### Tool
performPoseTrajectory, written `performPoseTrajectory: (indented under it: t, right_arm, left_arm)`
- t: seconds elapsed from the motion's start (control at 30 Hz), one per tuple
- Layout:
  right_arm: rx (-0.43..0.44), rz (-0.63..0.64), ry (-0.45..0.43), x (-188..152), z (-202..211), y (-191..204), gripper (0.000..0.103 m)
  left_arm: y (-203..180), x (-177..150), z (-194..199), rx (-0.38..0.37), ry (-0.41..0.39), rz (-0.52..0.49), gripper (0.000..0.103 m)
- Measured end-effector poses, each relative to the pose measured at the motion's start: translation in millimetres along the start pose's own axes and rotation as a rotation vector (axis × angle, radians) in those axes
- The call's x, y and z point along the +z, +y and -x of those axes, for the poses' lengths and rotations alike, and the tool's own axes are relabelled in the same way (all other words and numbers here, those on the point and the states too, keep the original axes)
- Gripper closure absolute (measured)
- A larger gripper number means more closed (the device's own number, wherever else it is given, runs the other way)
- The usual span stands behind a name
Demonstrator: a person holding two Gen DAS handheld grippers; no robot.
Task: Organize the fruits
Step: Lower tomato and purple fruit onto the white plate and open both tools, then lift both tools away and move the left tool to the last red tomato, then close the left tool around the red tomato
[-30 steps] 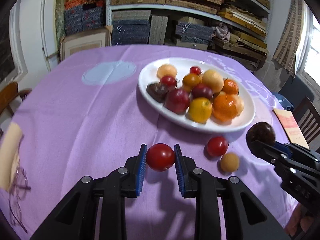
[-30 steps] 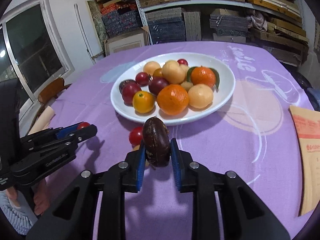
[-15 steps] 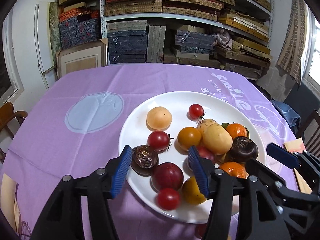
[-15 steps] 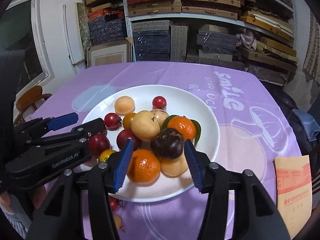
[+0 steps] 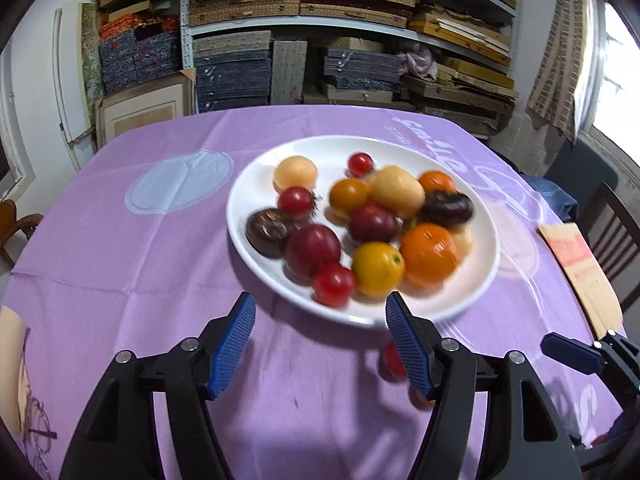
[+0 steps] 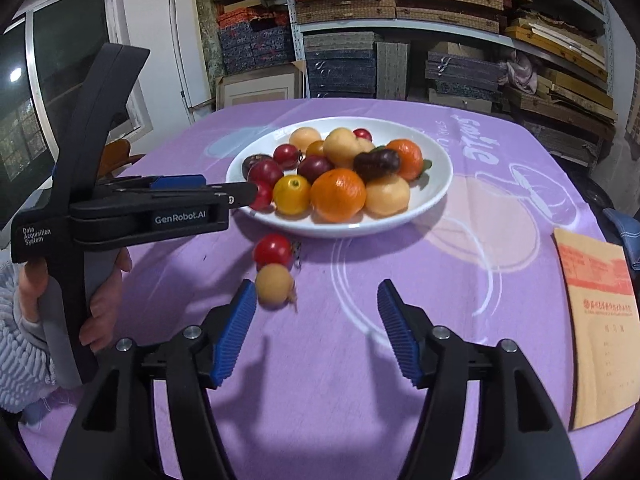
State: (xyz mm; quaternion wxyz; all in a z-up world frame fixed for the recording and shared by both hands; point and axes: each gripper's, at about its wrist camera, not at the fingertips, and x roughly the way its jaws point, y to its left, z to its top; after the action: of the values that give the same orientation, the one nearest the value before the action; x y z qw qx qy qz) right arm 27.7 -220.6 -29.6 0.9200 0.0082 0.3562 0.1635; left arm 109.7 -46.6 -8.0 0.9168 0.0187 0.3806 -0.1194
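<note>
Left gripper [image 5: 320, 338]: jaws wide apart, empty, just short of white oval plate [image 5: 486, 280].
Right gripper [image 6: 316, 330]: jaws spread, empty.
Round red tomato [image 6: 272, 250], pale orange fruit [image 6: 274, 284]: on purple tablecloth [image 6: 480, 184], ahead-left of right gripper.

A home storage or dining room was indicated: a table was covered with a purple printed tablecloth [image 5: 120, 264], metal shelves [image 5: 344, 32] were packed with stacked flat boxes, wooden chairs [image 5: 612, 232] were placed around, and a window [image 6: 60, 92] was seen.
</note>
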Motion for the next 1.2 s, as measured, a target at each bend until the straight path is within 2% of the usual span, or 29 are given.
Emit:
performPoseTrajectory:
  t: [0.2, 0.37, 0.57, 0.6, 0.7, 0.77, 1.1, 1.2]
  right_arm:
    - [-0.003, -0.075, -0.054, -10.7, 24.3, -17.9, 0.028]
    - [0.007, -0.113, -0.085, -10.0, 34.0, -28.0, 0.025]
    - [0.022, -0.144, -0.102, -10.2, 41.5, -36.1, 0.025]
    - [0.022, -0.147, -0.103, -9.8, 42.0, -36.8, 0.024]
    - [0.024, -0.153, -0.103, -10.2, 42.7, -38.0, 0.024]
    - [0.026, -0.159, -0.107, -10.1, 44.1, -39.3, 0.024]
    - [0.033, -0.167, -0.105, -10.2, 45.5, -40.4, 0.024]
    - [0.035, -0.173, -0.112, -10.4, 45.7, -41.5, 0.024]
  left_arm:
    - [-16.8, -22.9, -6.2, -0.022, 0.042, -0.038, 0.034]
    - [-28.4, -18.4, -12.4, -0.048, 0.055, -0.016, 0.035]
    - [-46.4, -19.9, -20.8, -0.049, 0.065, -0.047, 0.034]
    - [-45.3, -18.4, -23.0, -0.053, 0.070, -0.034, 0.035]
    - [-40.9, -14.0, -28.6, -0.092, 0.088, 0.004, 0.055]
    - [-39.6, -12.3, -28.1, -0.098, 0.091, 0.011, 0.062]
    - [-49.5, -16.9, -23.9, -0.126, 0.089, -0.050, 0.063]
    - [-43.1, -15.5, -26.7, -0.141, 0.097, -0.010, 0.063]
